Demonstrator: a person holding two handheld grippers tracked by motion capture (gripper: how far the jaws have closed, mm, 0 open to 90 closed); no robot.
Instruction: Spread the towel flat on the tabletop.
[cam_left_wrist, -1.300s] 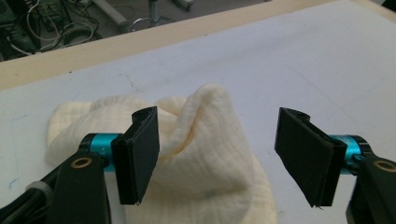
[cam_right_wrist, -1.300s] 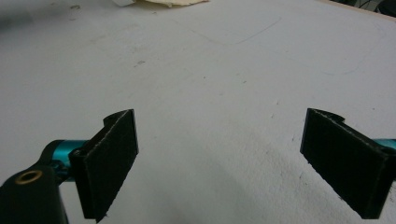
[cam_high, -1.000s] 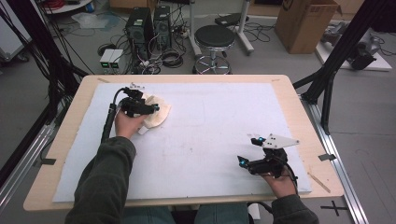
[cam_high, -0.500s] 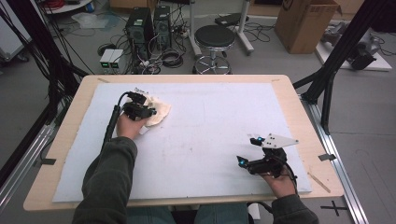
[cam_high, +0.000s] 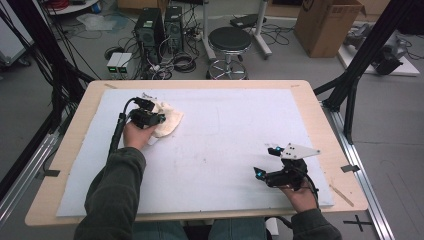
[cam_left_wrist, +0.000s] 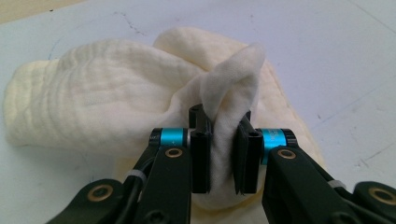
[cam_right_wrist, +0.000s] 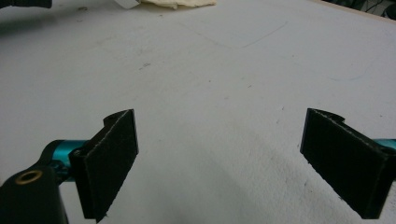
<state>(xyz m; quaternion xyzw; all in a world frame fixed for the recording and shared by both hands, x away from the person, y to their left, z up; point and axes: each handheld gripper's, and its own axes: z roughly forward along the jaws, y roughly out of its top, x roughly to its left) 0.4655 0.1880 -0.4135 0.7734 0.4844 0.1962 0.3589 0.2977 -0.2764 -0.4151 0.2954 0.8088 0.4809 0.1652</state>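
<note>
At the desk's far left corner, we see the left tongs clenched on a raised fold of the cloth; right tongs (released) sit well apart, nearer us.

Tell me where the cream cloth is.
In the high view, the cream cloth lies at the white mat's far left, a fold pinched in the left gripper.

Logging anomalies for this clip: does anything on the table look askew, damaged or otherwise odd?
Nothing is damaged or spilled. The cream, crinkled cotton cloth lies bunched rather than flat, one fold pinched between the jaws of the left gripper. The white foam sheet covering the table carries faint scuffs and pencil-like lines. The right gripper is open above bare sheet.
</note>
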